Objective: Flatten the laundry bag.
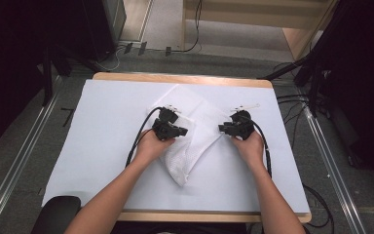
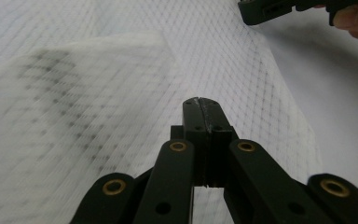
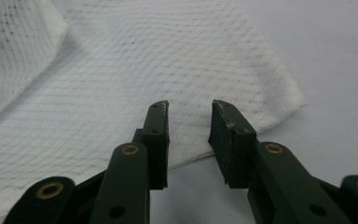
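A white mesh cloth (image 1: 187,158) lies partly folded on the white table cover (image 1: 102,146), with a point toward the front edge. My left gripper (image 1: 180,130) rests over the cloth's left half; in the left gripper view its jaws (image 2: 200,100) stand pressed together above the mesh (image 2: 98,93), with nothing visible between them. My right gripper (image 1: 222,128) is at the cloth's right corner. In the right gripper view it (image 3: 190,107) is open, its jaws hovering over the cloth's edge (image 3: 168,56) with a clear gap. The right gripper's tip (image 2: 270,9) also shows at the left gripper view's top right.
The wooden table's rim (image 1: 185,78) frames the white cover. Cables (image 1: 139,139) trail from both grippers toward the person. Metal rails (image 1: 22,161) and dark stands flank the table on both sides.
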{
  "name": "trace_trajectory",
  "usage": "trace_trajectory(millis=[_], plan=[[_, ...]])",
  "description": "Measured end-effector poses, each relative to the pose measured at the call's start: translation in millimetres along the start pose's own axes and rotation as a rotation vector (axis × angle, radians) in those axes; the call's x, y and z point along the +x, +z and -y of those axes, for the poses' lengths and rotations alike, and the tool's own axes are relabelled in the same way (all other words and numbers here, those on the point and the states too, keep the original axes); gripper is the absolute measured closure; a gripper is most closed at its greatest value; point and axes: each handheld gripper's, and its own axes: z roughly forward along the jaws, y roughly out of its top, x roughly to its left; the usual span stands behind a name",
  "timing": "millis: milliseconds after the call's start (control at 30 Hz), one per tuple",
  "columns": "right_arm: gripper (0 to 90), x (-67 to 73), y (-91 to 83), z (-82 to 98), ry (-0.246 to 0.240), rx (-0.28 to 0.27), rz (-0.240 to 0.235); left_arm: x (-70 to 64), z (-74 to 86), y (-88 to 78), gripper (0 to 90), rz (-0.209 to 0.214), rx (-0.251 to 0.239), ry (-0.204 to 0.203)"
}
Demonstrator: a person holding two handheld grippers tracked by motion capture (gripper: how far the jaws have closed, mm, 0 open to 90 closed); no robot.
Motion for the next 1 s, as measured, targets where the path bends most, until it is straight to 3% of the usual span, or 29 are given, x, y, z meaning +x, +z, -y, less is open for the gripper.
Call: trace_trajectory(millis=[133, 233, 333, 367, 433, 467, 633, 800, 867, 1000], plan=[[68.8, -0.3, 0.0, 0.1, 0.000, -0.001, -0.003, -10.8, -2.1, 8.4, 74.0, 0.038, 0.021, 0.006], [68.9, -0.5, -0.1, 0.3, -0.004, -0.001, -0.003, -18.2, 0.7, 8.2, 65.4, 0.018, 0.038, 0.026], [68.7, 0.1, -0.3, 0.3, -0.003, 0.001, -0.001, -22.2, 6.1, 10.2, 63.7, -0.011, 0.061, 0.049], [68.7, 0.7, -0.4, 0.2, -0.007, 0.004, 0.002, -23.0, 8.5, 11.9, 69.8, -0.022, 0.073, 0.062], [68.8, 0.9, -0.3, 0.2, -0.010, 0.004, 0.004, -24.3, 13.6, 14.7, 71.6, -0.059, 0.082, 0.090], [68.8, 0.6, -0.2, 0.2, -0.012, 0.003, 0.002, -24.2, 15.9, 14.3, 78.3, -0.064, 0.065, 0.096], [68.8, 0.8, -0.2, 0.3, -0.002, 0.002, 0.001, -25.6, 21.3, 13.6, 90.0, -0.080, 0.054, 0.126], [68.8, 0.6, -0.2, 0.6, -0.004, 0.000, 0.000, -20.1, 19.1, 11.4, 90.0, -0.049, 0.058, 0.093], [69.0, -0.1, -0.1, 0.7, -0.005, -0.002, -0.002, -15.6, 16.5, 0.2, 90.0, -0.024, 0.007, 0.054], [69.1, -0.7, -0.2, 0.9, -0.003, -0.004, -0.004, -12.3, 13.7, -14.6, 90.0, -0.028, -0.024, 0.047]])
